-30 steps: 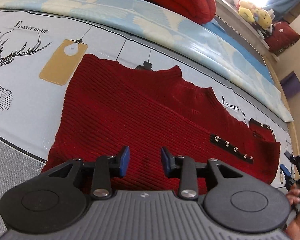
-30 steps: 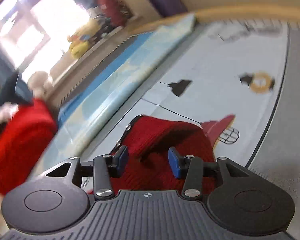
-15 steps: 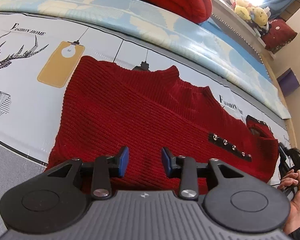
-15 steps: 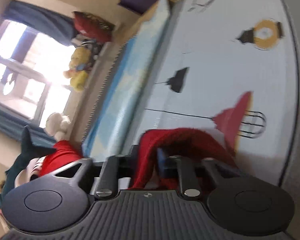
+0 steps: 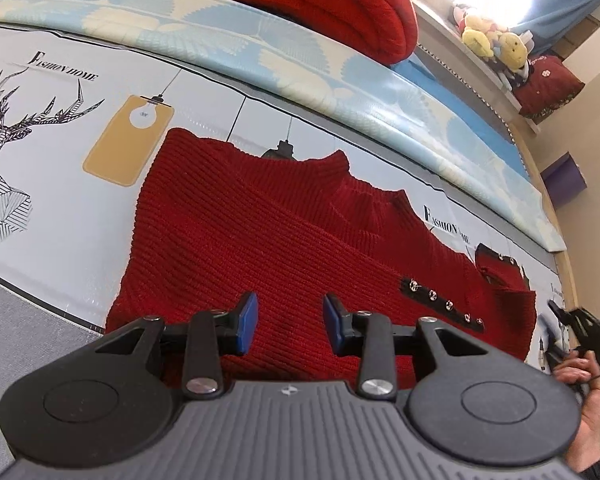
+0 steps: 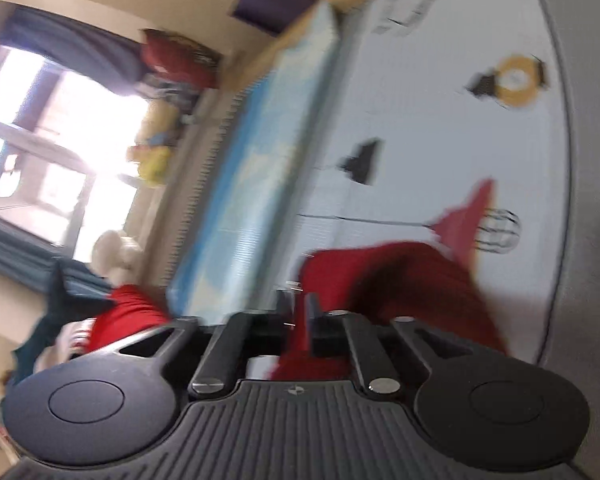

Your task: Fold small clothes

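Observation:
A red knitted sweater [image 5: 280,240] lies flat on the printed mat [image 5: 60,208], its neck towards the far side and a row of studs near its right sleeve. My left gripper [image 5: 286,324] hovers over the lower hem, open, with nothing between its blue pads. At the right edge of the left wrist view a hand [image 5: 584,384] holds my right gripper [image 5: 568,320] beside the sleeve end. In the blurred right wrist view the right gripper [image 6: 298,312] has its jaws close together with the red sweater [image 6: 400,276] sleeve fabric between them; the jaws are opening slightly.
A pile of red knitwear [image 5: 320,4] sits on a blue patterned mat [image 5: 340,80] along the far side. Plush toys [image 5: 492,40] line a ledge by the window. A purple box [image 5: 564,178] stands on the floor at the right.
The right gripper has rolled and gone from open over the sleeve to jaws close together on the red fabric. The left gripper has stayed open in place over the hem.

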The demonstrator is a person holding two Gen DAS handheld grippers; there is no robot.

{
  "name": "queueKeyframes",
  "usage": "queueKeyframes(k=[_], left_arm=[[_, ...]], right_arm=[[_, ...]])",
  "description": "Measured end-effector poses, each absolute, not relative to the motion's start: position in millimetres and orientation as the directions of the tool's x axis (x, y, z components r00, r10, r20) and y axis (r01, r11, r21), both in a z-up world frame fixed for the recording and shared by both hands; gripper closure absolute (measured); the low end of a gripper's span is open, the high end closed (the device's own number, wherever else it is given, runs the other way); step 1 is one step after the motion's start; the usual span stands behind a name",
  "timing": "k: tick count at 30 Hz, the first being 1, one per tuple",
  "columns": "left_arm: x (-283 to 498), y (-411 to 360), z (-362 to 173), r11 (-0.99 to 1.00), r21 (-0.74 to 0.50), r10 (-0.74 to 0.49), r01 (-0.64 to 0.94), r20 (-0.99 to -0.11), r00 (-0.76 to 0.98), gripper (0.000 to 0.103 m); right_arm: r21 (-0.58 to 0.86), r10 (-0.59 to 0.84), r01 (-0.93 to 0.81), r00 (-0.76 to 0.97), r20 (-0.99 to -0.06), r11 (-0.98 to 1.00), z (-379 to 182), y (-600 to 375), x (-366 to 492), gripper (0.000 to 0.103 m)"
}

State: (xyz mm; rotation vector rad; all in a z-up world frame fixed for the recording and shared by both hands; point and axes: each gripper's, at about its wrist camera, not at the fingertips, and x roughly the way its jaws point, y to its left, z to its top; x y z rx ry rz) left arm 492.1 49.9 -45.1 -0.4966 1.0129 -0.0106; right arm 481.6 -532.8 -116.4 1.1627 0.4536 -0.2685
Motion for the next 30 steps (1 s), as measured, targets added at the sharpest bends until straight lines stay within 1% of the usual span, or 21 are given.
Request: queueKeyframes(k=[1, 2, 6, 8, 9, 10, 11, 12, 17, 20, 22, 26, 28, 30], left_arm=[[492.5, 49.3, -45.3, 0.892, -0.398, -0.232, -0.214, -0.81, 0.538, 0.058], [493.4, 48.5, -45.7, 0.896, -0.391, -0.229, -0.209, -0.812, 0.537, 0.057], [497.7, 48.9, -46.6, 0.892, -0.396, -0.232, -0.216, -0.814, 0.533, 0.057], [497.9, 49.0, -43.7, 0.889, -0.406, -0.24, -0.211, -0.807, 0.54, 0.057], [497.5, 48.7, -42.2, 0.89, -0.407, -0.243, -0.205, -0.805, 0.542, 0.056], [497.3, 48.8, -41.8, 0.892, -0.407, -0.246, -0.199, -0.804, 0.541, 0.055], [496.6, 48.8, -41.3, 0.893, -0.407, -0.251, -0.192, -0.804, 0.539, 0.055], [495.9, 49.3, -40.8, 0.894, -0.408, -0.256, -0.186, -0.804, 0.538, 0.055], [492.0, 58.2, -33.7, 0.884, -0.425, -0.26, -0.194, -0.793, 0.55, 0.055], [486.3, 63.2, -23.9, 0.874, -0.448, -0.275, -0.189, -0.776, 0.568, 0.055], [481.3, 66.3, -16.2, 0.869, -0.459, -0.281, -0.183, -0.764, 0.58, 0.055], [471.6, 70.0, -6.8, 0.866, -0.467, -0.284, -0.181, -0.755, 0.592, 0.055], [468.2, 71.2, -6.1, 0.861, -0.472, -0.284, -0.188, -0.755, 0.591, 0.055], [464.5, 71.5, -8.6, 0.854, -0.48, -0.287, -0.203, -0.758, 0.585, 0.055]], right_arm=[[0.81, 0.024, 0.461, 0.864, -0.503, 0.363, -125.2, -533.4, 483.5, 0.056], [0.801, 0.022, 0.487, 0.85, -0.526, 0.35, -133.4, -534.1, 485.9, 0.051], [0.772, 0.024, 0.504, 0.832, -0.555, 0.388, -150.4, -539.9, 501.2, 0.051], [0.769, 0.018, 0.494, 0.837, -0.547, 0.406, -151.1, -544.1, 507.6, 0.051], [0.777, 0.017, 0.482, 0.846, -0.533, 0.406, -150.7, -546.1, 509.5, 0.052], [0.793, 0.026, 0.458, 0.86, -0.51, 0.401, -151.0, -547.4, 511.0, 0.061], [0.815, 0.042, 0.423, 0.878, -0.476, 0.396, -150.7, -547.6, 511.5, 0.088], [0.824, 0.044, 0.408, 0.887, -0.46, 0.392, -149.7, -547.4, 510.8, 0.093], [0.866, 0.0, 0.378, 0.916, -0.4, 0.326, -127.7, -536.4, 490.4, 0.094], [0.899, -0.005, 0.331, 0.939, -0.344, 0.287, -94.4, -524.2, 474.4, 0.094], [0.932, 0.023, 0.279, 0.956, -0.292, 0.231, -70.2, -510.0, 458.5, 0.094], [0.961, 0.09, 0.172, 0.977, -0.195, 0.216, -29.1, -466.7, 418.5, 0.094], [0.971, 0.151, 0.14, 0.974, -0.17, 0.191, -25.7, -435.4, 392.4, 0.094], [0.979, 0.233, 0.143, 0.957, -0.175, 0.148, -42.9, -399.4, 373.6, 0.094]])
